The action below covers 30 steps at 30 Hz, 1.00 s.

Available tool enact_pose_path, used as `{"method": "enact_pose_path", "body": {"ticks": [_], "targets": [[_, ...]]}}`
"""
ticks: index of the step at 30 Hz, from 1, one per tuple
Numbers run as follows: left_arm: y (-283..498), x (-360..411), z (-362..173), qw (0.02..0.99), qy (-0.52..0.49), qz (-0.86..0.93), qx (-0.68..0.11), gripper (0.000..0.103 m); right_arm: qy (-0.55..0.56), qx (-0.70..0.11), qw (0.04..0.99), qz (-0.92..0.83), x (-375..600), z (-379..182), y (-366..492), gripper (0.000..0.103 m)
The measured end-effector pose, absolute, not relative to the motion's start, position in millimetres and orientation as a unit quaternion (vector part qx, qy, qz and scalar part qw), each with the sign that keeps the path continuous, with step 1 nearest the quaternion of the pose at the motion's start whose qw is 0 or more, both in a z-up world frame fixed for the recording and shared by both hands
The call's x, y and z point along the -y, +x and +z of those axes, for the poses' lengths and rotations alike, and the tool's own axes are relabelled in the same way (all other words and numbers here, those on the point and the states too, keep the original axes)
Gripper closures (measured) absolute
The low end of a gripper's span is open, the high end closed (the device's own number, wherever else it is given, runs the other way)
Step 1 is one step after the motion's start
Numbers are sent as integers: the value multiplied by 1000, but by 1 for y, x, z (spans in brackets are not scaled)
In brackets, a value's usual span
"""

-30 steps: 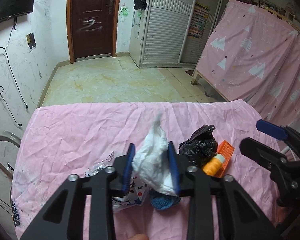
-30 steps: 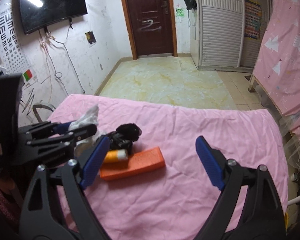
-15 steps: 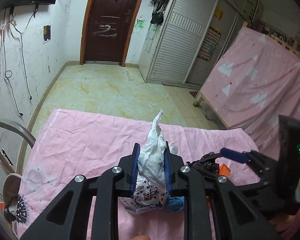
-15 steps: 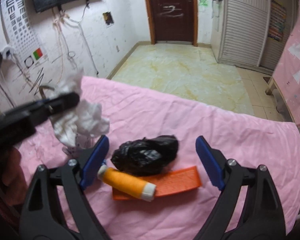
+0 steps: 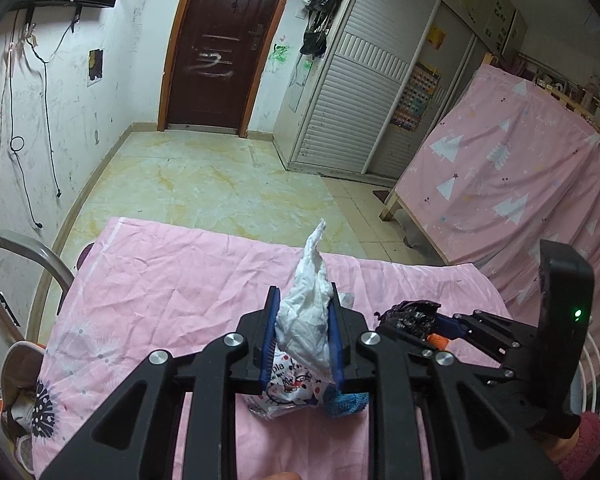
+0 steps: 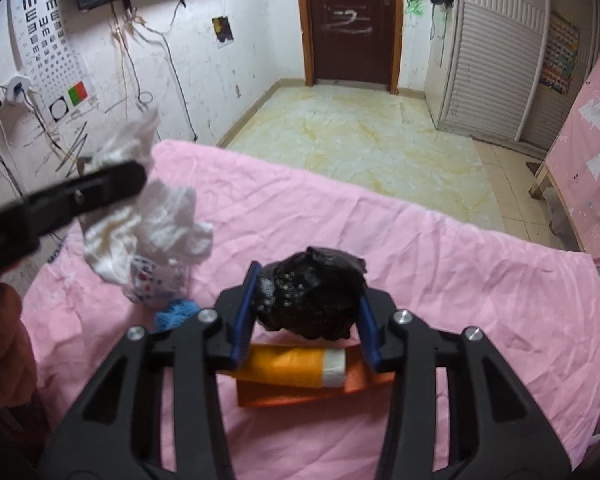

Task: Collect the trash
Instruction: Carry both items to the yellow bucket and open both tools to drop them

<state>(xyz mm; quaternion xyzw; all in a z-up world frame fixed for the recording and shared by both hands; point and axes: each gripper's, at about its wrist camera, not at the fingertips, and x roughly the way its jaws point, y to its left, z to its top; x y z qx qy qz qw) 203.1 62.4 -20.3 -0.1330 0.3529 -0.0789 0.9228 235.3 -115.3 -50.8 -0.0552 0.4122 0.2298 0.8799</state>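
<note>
The left tongs (image 5: 303,334) clench a crumpled white tissue (image 5: 306,312) lifted above the pink-sheeted surface (image 6: 440,248). The right tongs (image 6: 308,312), jaws just closing, grasp a black plastic wad (image 6: 312,292) above an orange tube (image 6: 288,366).

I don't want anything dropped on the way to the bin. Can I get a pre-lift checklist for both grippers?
1. Left gripper clamped on white tissue: ok.
2. Right gripper, jaws just closing, pads against black bag: ok.
3. Black bag clear of orange tube: cannot tell.
4. Printed wrapper and blue scrap collected: not ok, on the pink sheet.
5. Bin in view: not ok.
</note>
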Motion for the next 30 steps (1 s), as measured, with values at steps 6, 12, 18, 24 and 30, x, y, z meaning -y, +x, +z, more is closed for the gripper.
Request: {"method": "enact_pose_path", "body": {"ticks": [6, 12, 18, 24, 30], "targets": [[187, -56, -9, 926, -130, -78, -344, 91, -40, -387, 893, 228, 130, -27, 217, 61], [165, -42, 10, 932, -117, -86, -333, 91, -15, -362, 904, 225, 154, -5, 192, 61], [142, -11, 30, 938, -92, -102, -318, 91, 8, -338, 917, 212, 190, 12, 164, 61], [122, 29, 41, 939, -68, -125, -313, 91, 30, -312, 930, 190, 231, 26, 135, 61], [102, 83, 45, 937, -38, -155, -312, 91, 59, -292, 941, 161, 282, 31, 106, 61]]}}
